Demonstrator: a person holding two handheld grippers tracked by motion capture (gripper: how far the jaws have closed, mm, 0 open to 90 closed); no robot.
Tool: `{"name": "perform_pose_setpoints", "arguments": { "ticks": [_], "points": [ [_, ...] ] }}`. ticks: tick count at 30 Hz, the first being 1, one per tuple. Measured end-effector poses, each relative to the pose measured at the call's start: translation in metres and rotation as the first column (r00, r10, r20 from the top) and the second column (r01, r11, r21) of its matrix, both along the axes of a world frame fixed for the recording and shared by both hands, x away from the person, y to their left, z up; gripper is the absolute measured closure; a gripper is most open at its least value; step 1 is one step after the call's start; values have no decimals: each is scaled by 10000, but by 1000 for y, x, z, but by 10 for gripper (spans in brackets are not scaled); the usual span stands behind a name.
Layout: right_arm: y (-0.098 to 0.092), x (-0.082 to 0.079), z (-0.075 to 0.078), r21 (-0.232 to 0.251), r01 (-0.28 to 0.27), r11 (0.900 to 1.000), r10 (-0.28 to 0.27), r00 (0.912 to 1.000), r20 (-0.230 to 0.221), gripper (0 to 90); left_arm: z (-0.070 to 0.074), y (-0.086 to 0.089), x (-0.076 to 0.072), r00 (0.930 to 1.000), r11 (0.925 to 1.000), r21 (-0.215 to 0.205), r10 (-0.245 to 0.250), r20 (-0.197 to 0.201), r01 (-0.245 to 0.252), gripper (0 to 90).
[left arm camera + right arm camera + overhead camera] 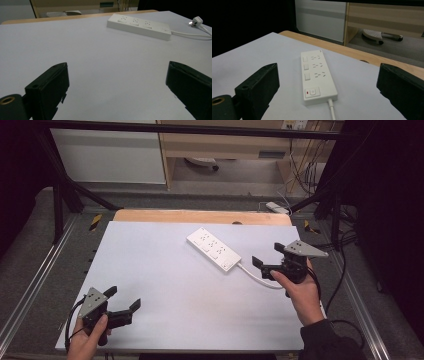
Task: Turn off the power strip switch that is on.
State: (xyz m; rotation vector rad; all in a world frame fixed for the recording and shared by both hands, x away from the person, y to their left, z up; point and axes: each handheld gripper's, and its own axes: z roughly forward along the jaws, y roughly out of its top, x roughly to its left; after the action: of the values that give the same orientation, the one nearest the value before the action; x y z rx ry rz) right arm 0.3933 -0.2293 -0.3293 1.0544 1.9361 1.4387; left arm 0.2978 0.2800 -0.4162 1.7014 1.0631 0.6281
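Here the right tongs (pixel 266 256) are hovering wide and empty just near the strip (pixel 214 248) on the counter (pixel 150 270), seemingly lining up on its switch (pixel 312 92), while the left tongs (pixel 123 299) are waiting wide, near-left.

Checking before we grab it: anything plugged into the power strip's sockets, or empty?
Empty. The power strip lies flat on the white table, all three sockets bare; its own cord trails off the switch end.
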Motion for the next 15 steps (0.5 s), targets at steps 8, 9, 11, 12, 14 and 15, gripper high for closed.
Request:
{"name": "perform_pose_setpoints", "arguments": {
  "ticks": [8,9,11,12,14,15],
  "points": [
    [13,20,7,-147,15,9999,-13,9999,100,56,0,1,1,10000,10000,-23,10,-55,-10,48],
    [15,22,8,-159,18,9999,-16,9999,125,59,0,1,1,10000,10000,-37,17,-57,-17,48],
    [20,27,9,-148,9,9999,-6,9999,146,62,0,1,1,10000,10000,-17,4,-57,-4,48],
    [22,30,10,-120,-6,9999,7,9999,126,64,0,1,1,10000,10000,-15,10,-54,-10,48],
    [26,35,12,-93,-37,9999,39,9999,138,67,0,1,1,10000,10000,-30,9,-50,-9,48],
    [28,37,13,-50,-25,10000,26,9999,127,68,0,1,0,10000,10000,-25,19,-45,-19,48]
  ]
}}
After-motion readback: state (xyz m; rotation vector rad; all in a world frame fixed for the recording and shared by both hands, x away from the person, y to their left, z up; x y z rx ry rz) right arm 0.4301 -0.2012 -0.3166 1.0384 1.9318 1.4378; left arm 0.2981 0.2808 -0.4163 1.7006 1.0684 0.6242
